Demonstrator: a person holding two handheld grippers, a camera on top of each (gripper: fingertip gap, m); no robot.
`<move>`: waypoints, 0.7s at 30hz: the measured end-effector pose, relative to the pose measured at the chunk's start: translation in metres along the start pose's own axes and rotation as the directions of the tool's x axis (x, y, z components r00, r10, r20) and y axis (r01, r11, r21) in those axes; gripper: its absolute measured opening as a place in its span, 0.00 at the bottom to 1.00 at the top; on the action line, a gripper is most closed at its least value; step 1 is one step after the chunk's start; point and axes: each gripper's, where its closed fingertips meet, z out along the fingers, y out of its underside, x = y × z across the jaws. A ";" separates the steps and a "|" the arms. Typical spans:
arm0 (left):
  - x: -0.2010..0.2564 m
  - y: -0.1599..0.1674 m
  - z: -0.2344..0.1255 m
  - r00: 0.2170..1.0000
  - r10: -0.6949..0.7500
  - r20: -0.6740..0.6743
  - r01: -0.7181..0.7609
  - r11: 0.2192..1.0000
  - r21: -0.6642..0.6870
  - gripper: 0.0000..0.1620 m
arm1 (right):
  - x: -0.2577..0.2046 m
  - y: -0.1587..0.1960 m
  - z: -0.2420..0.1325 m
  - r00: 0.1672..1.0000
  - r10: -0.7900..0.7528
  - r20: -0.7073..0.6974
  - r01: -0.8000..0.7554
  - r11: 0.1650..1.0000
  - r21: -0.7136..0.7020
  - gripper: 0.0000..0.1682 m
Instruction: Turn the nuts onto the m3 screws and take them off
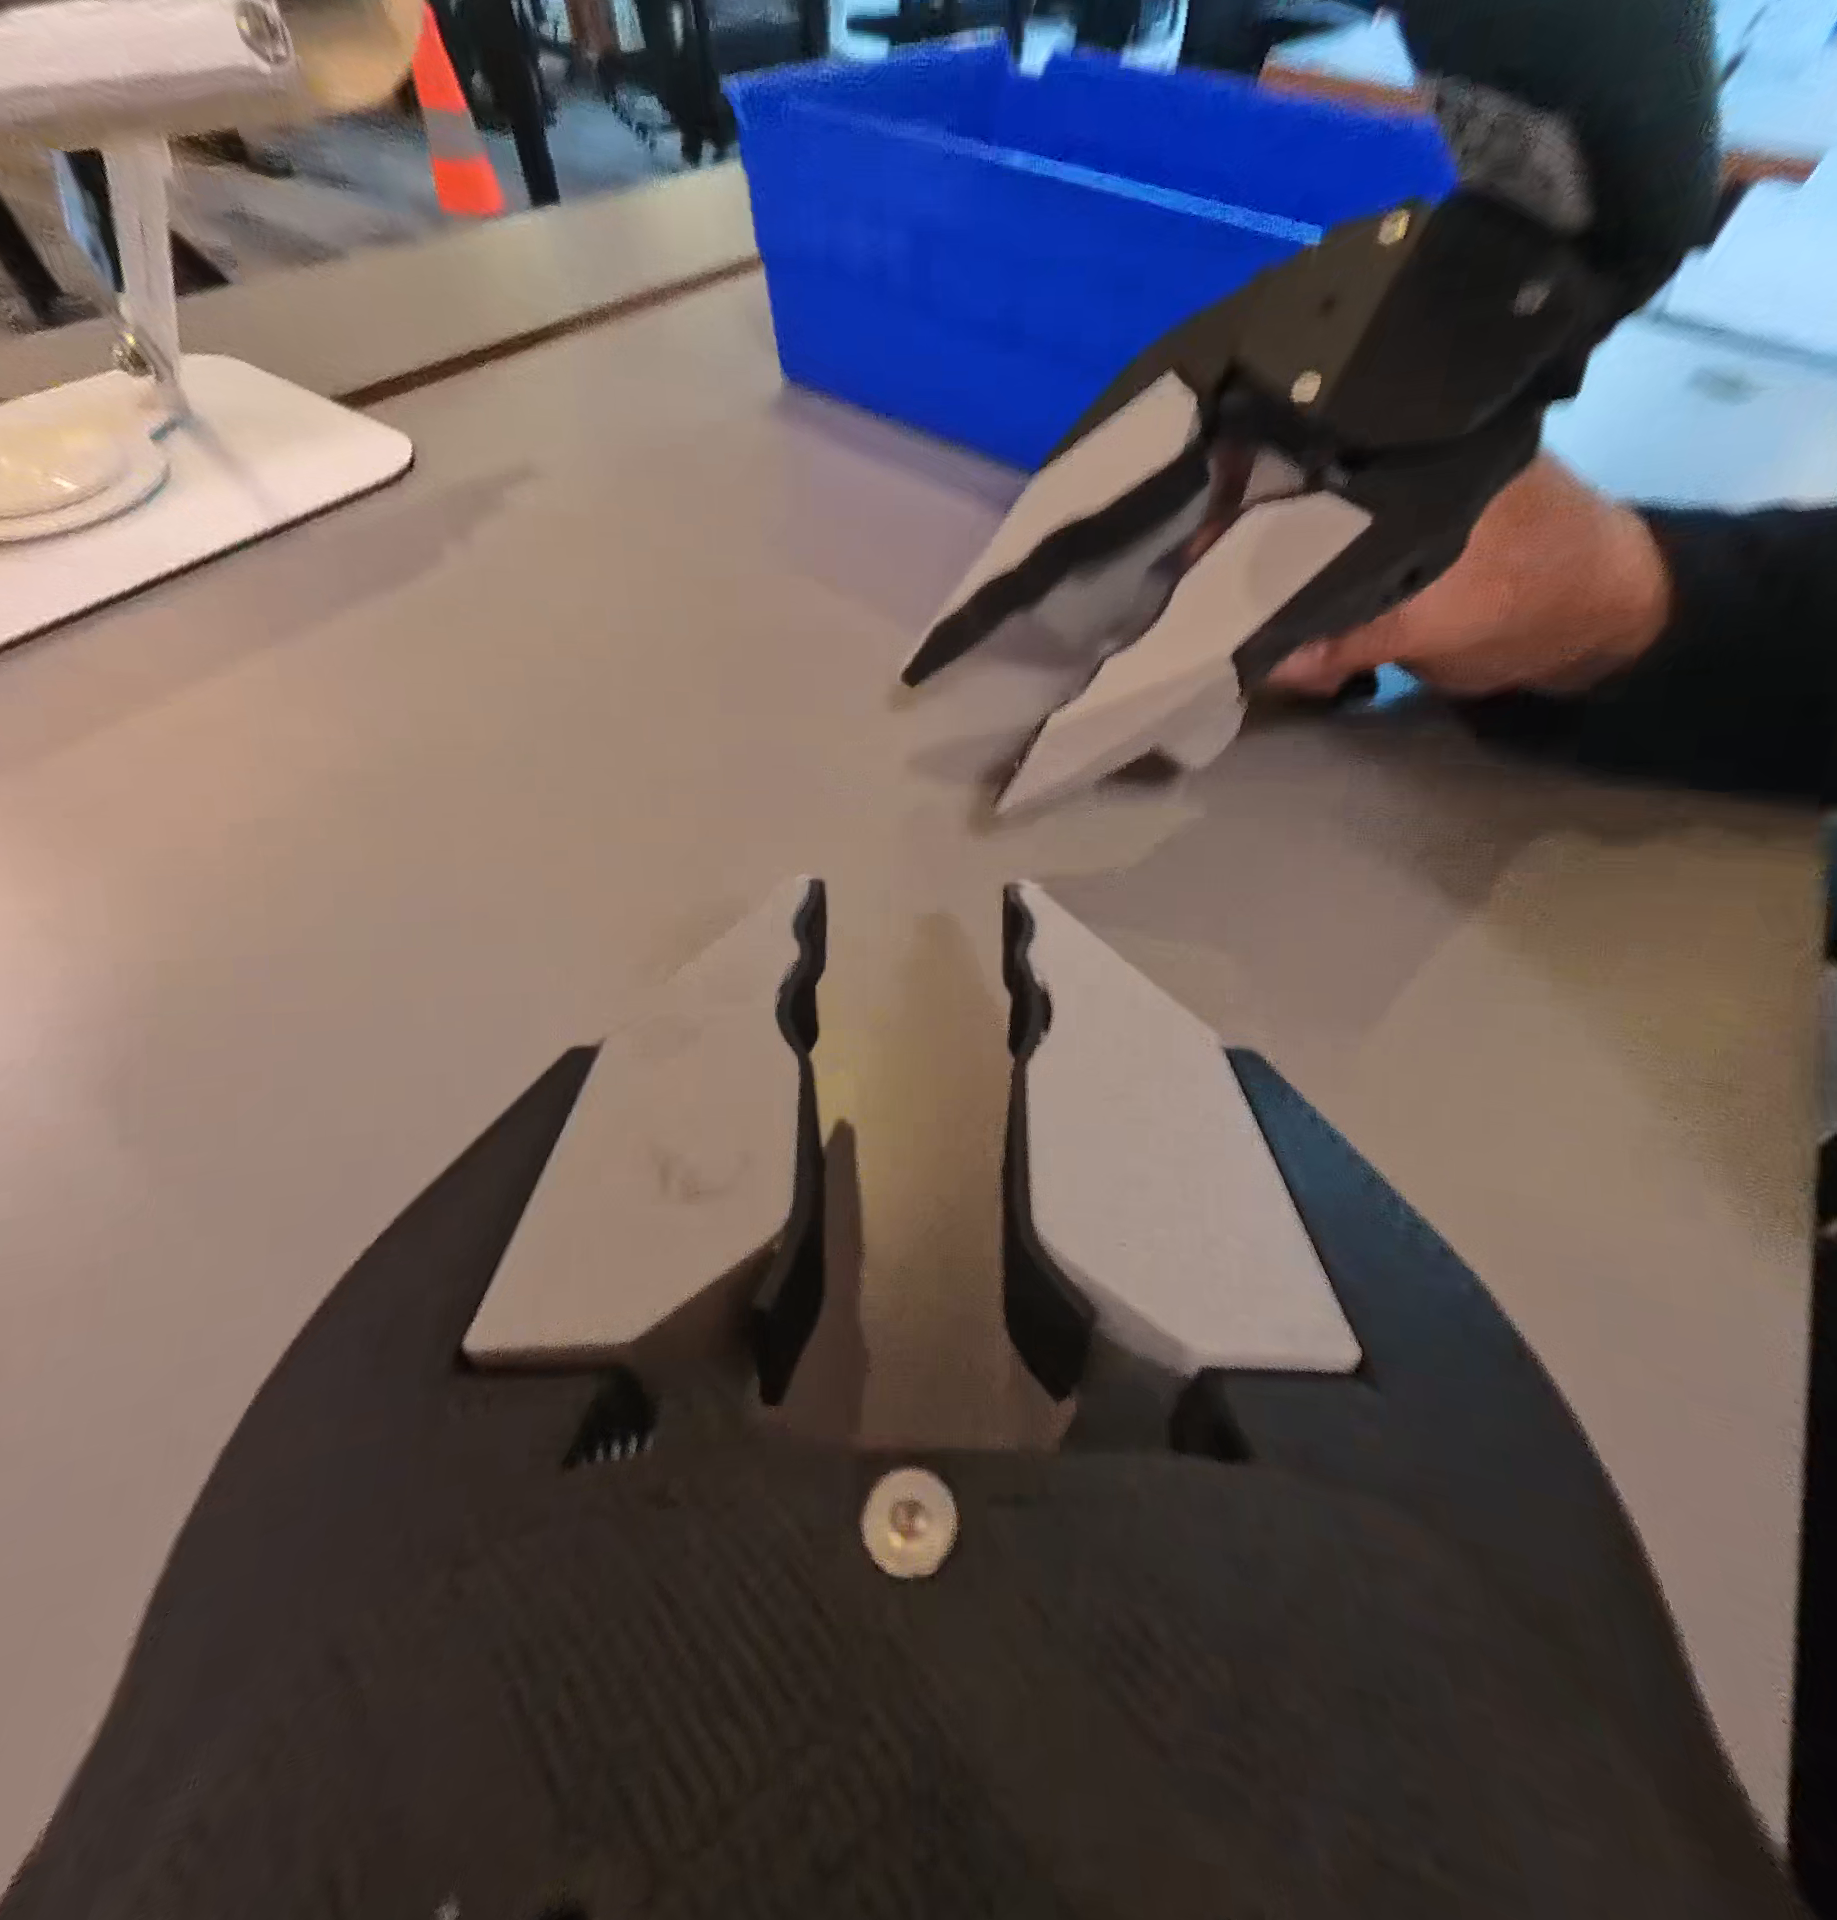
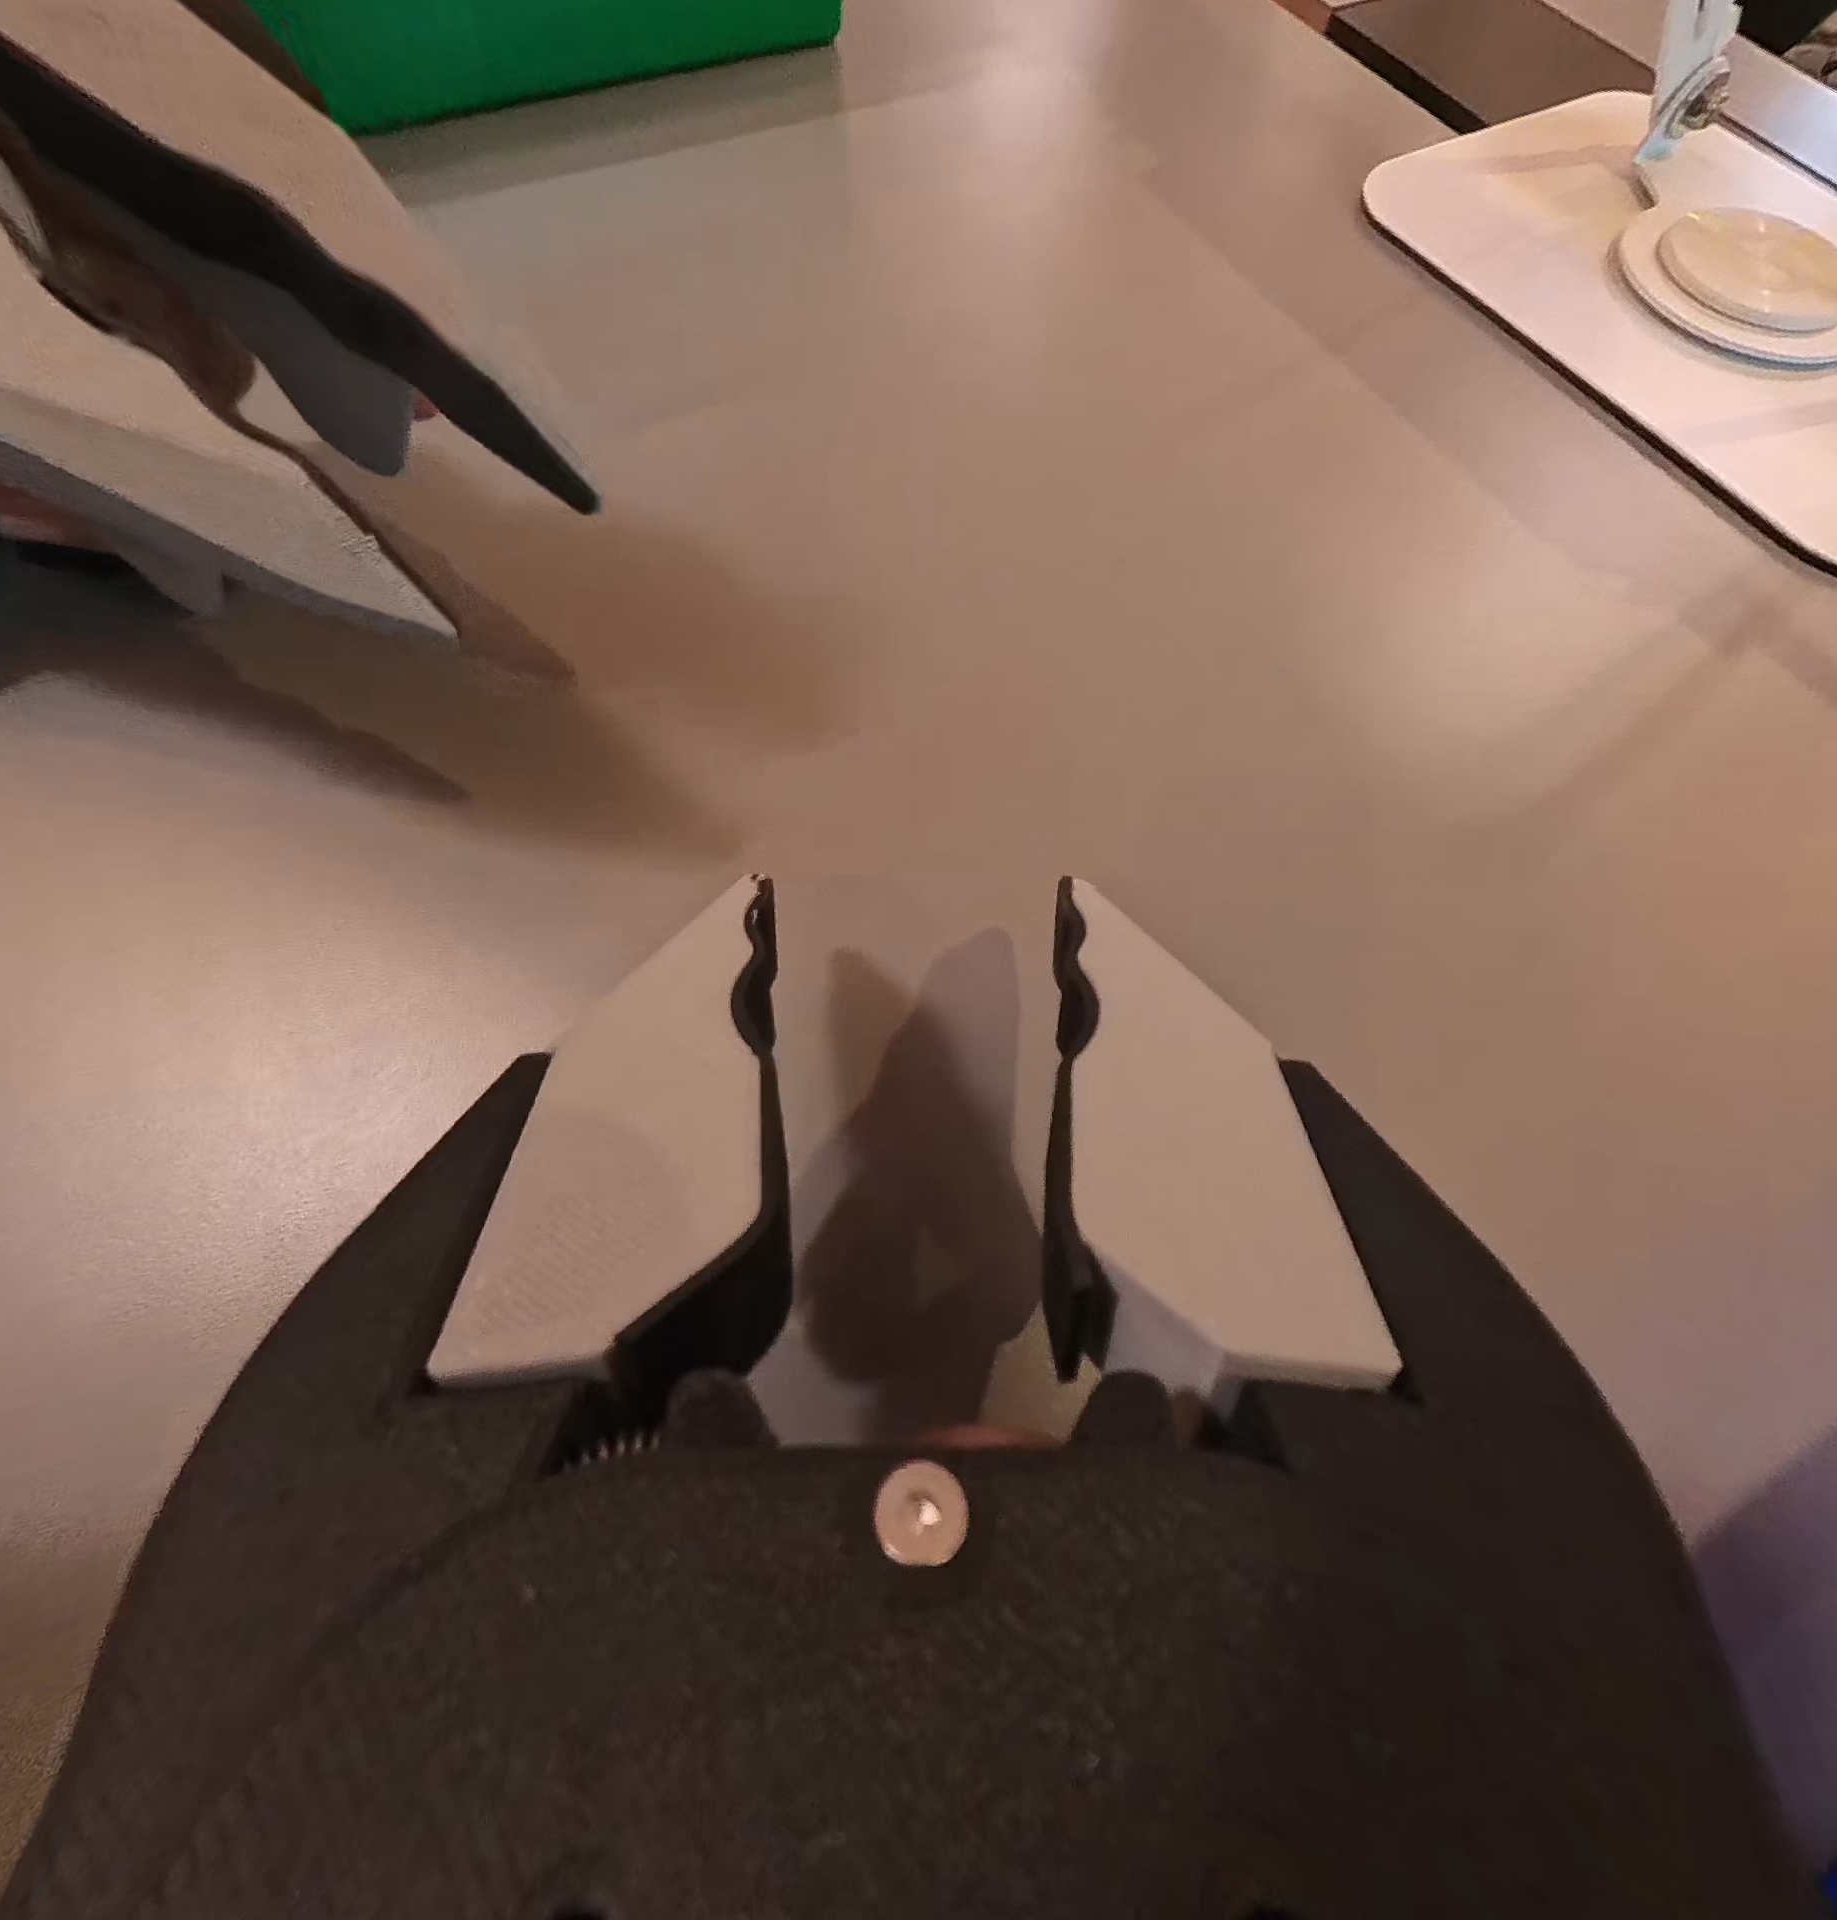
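No nuts or screws show in either view. My left gripper (image 1: 914, 891) is open and empty, low over the bare grey table (image 1: 478, 831). My right gripper (image 2: 912, 885) is also open and empty over the same table (image 2: 1101, 623). In the left wrist view the right gripper (image 1: 953, 740) comes in from the upper right, open, its tips close to the tabletop just ahead of the left gripper's tips. In the right wrist view the left gripper (image 2: 519, 569) comes in from the upper left, open. Both views are blurred.
A blue bin (image 1: 997, 260) stands at the far side of the table. A green bin (image 2: 540, 52) is at the top of the right wrist view. A white stand base (image 1: 166, 468) (image 2: 1620, 312) sits on the table. A person's hand (image 1: 1496, 603) holds the right gripper.
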 end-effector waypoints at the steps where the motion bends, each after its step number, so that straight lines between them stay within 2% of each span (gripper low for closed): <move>1: 0.000 0.003 -0.002 1.000 0.023 0.022 -0.022 1.000 -0.012 0.20 | -0.001 0.001 0.001 1.000 -0.007 0.003 0.007 1.000 -0.009 0.30; 4: -0.002 0.002 -0.007 0.998 0.042 0.052 -0.043 0.999 0.003 0.17 | 0.002 -0.002 0.006 1.000 -0.011 0.006 0.011 1.000 -0.007 0.29; 12: 0.000 0.012 0.001 0.998 0.049 0.039 -0.046 0.996 -0.076 0.18 | 0.009 -0.009 0.010 0.997 0.049 0.061 -0.050 0.999 0.011 0.28; 21: -0.002 0.012 0.005 0.997 0.060 0.048 -0.055 0.994 -0.090 0.17 | 0.001 -0.006 0.009 0.998 -0.055 0.025 0.055 0.998 0.005 0.30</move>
